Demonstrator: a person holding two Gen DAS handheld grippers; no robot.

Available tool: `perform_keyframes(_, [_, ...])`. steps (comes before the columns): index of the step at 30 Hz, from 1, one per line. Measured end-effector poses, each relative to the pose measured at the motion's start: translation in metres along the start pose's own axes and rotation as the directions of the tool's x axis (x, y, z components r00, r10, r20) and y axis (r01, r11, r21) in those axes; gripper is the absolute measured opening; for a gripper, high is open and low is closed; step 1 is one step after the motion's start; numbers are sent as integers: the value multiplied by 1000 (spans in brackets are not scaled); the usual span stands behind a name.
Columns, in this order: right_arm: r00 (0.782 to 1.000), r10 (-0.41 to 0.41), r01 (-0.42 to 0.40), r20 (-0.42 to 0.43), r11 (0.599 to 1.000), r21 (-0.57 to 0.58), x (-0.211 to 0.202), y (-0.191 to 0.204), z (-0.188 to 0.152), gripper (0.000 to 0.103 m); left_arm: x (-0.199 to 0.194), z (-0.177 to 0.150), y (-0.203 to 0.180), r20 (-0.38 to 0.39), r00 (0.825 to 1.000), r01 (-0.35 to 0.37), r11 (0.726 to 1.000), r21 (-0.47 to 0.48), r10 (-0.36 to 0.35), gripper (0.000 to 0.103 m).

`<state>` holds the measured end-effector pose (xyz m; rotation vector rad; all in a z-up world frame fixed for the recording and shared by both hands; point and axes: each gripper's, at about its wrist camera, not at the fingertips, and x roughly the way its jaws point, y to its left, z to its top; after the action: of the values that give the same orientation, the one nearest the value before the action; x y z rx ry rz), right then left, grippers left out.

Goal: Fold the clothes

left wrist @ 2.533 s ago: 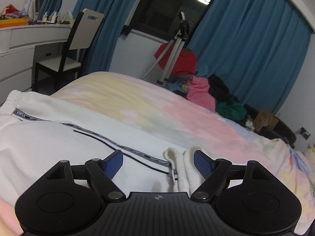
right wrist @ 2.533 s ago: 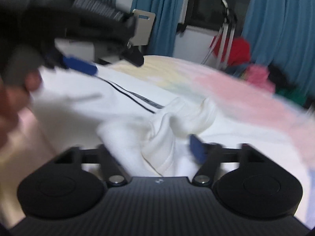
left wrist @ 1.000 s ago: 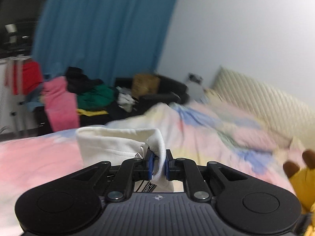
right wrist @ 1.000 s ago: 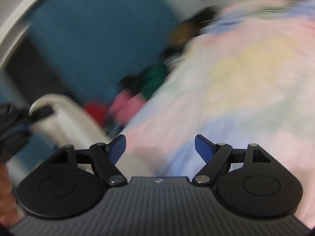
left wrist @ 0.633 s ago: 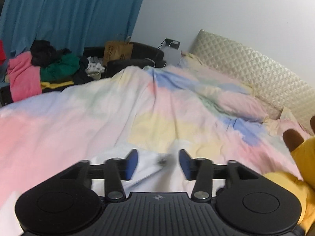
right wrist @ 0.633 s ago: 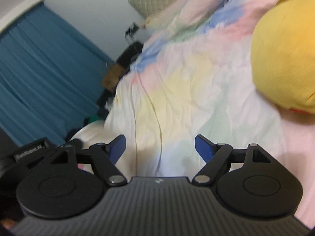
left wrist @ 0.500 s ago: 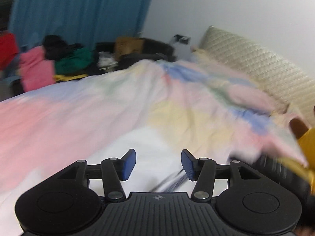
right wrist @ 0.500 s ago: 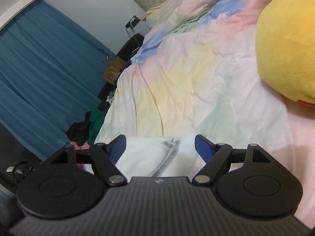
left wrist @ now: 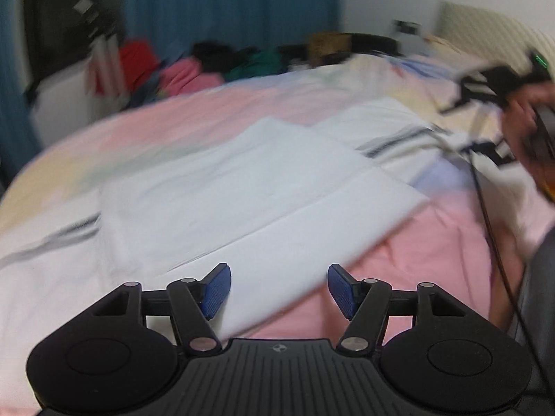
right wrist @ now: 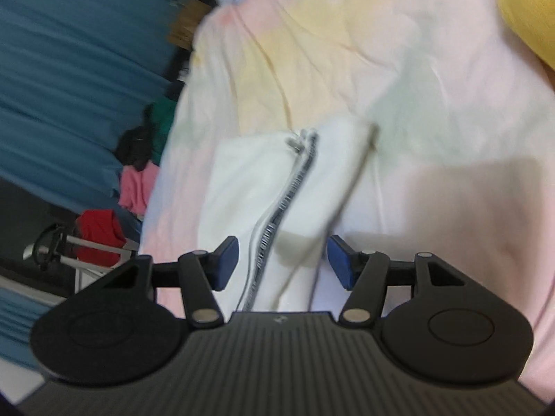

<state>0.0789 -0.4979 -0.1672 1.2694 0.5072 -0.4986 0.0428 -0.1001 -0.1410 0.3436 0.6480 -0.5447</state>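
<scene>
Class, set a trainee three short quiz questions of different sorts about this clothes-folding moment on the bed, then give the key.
1. True or false: the left tool is clamped on the white garment.
2. Multiple choice: what lies between the fingers of the right tool? A) a red shirt B) white cloth with a dark striped band C) a yellow plush toy
3. Fill in: the garment lies on a pastel ____.

Key: 1 false, both tools stand open, gripping nothing. 2 B, the garment's banded edge. 3 bedspread.
</scene>
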Motion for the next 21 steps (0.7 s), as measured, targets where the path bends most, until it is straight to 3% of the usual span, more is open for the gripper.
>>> perform_keyframes(3, [998,-40,43,-52,997,57,6,-8,7,61,10,6,-14,8,999,33,999,25,-34,65])
perform_keyframes(7, [994,-91,94,-66,994,56,27,-2,12,60,27,9,-12,-17,999,37,999,-21,-37,65])
perform_keyframes(10, [992,-128,128,-6,991,-48,37,20,15,14,23,11,-7,-7,1000,27,998,-48,-28,65])
perform_keyframes(13, [992,-41,65,115,975,-213,39,53,22,9,12,11,3,19,999,38,994,-104,-36,65])
perform_keyframes(16, [982,37,37,186,924,-381,53,74,26,9,9,13,11,31,999,42,989,-141,-38,65])
perform_keyframes(17, [981,37,44,190,914,-404,60,75,28,9,9,13,13,31,999,42,988,-149,-38,65])
perform_keyframes(21, [991,-25,70,131,935,-348,81,50,38,11,7,15,21,29,999,40,982,-183,-36,65])
